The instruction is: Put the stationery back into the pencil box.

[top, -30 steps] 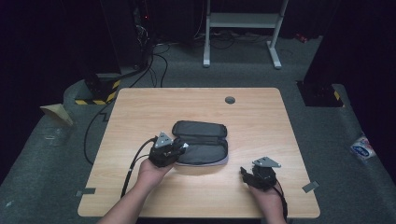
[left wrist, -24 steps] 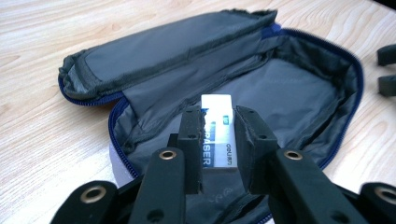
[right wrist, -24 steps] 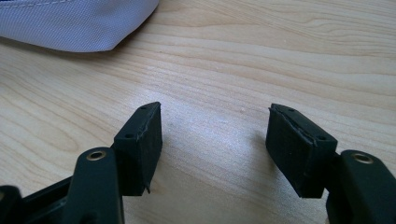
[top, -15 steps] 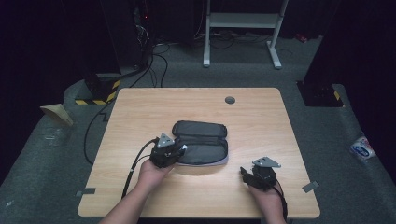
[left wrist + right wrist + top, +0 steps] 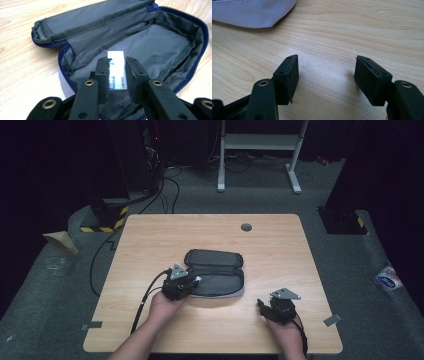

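A person sits at a wooden tabletop [image 5: 150, 245] holding a claw in each hand. The left claw [image 5: 116, 72] pinches a small white eraser [image 5: 116, 67] between its two black pads and holds it over the open mouth of a dark grey pencil case [image 5: 140, 42], whose lid is folded back and whose lining lies bare below. From the high view the case [image 5: 215, 272] sits near the middle of the tabletop, with the left claw [image 5: 192, 282] at its near left end. The right claw [image 5: 327, 75] stands spread with nothing between its pads, resting apart from the case near the front right of the tabletop [image 5: 337, 32]; only a pale corner of the case's outside [image 5: 252, 12] shows beside it. The risks look small but real. If the pads let go while the eraser is tilted or close to the zip edge, it could bounce off the rim and land on the wood. Pushing down instead could drag the soft case along, since nothing pins it. The folded lid might also flop forward onto the claw.
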Motion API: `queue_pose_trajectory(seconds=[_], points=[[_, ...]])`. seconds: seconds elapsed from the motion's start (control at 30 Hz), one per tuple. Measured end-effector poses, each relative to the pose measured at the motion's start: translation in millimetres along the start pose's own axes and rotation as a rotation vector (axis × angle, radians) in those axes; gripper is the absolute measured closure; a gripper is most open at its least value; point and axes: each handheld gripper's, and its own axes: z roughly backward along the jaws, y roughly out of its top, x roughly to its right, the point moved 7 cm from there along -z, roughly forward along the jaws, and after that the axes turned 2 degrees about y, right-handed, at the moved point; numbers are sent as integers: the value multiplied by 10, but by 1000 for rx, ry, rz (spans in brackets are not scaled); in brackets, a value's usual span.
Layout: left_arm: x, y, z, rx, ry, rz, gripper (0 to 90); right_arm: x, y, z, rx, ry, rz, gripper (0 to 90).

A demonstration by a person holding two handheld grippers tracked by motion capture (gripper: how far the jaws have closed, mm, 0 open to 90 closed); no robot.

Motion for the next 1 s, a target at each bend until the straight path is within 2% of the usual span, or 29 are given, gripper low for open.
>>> queue_pose_trajectory(seconds=[0.03,0.27,0.4,0.53,0.63,0.67,0.9,1.0], points=[[0,8,9,4,-5,9,668,0,0,0,0,0,0,362],[-18,101,72,37,-14,25,572,-4,-2,2,-1,0,-3,362],[-47,162,150,62,-4,29,509,-2,-5,5,0,0,2,361],[-71,185,176,67,0,21,493,-2,-5,5,0,-1,2,361],[-79,203,212,79,1,0,495,-2,-5,5,1,-1,2,362],[-82,207,221,82,1,6,494,-2,-5,5,0,-1,2,361],[-203,194,312,85,24,6,448,-3,-6,6,1,1,1,361],[-284,168,385,94,44,2,398,-3,-7,7,0,1,1,361]])
